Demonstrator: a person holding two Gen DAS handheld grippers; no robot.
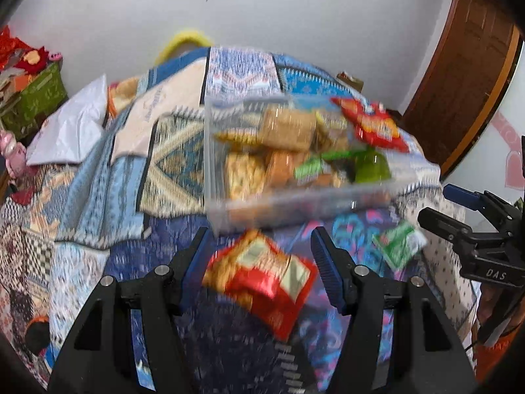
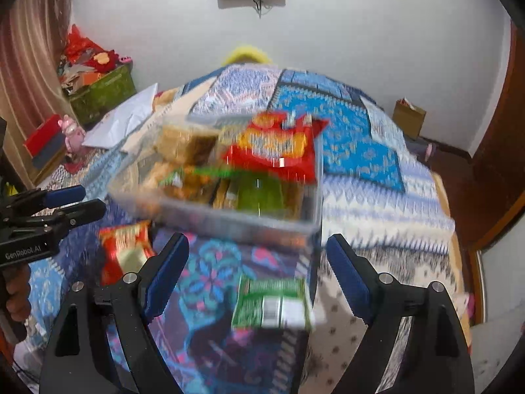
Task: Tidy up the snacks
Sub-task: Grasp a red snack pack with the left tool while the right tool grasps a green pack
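Patterned blankets cover the bed (image 1: 98,177), and at twelve o'clock a clear box (image 1: 295,197) already holds many snacks. From left to right, the left gripper (image 1: 259,256) stands partly open around a red snack bag (image 1: 262,282) with its pads not pressing it, and the right gripper (image 2: 257,262) gapes wide over a green packet (image 2: 272,302) at six o'clock, holding nothing. I think the picking-up step is on, so next each tool should close on its snack and carry it into the box.

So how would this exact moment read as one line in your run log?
left gripper: open above red packet | right gripper: open above green packet | clear bin: full, on bedspread
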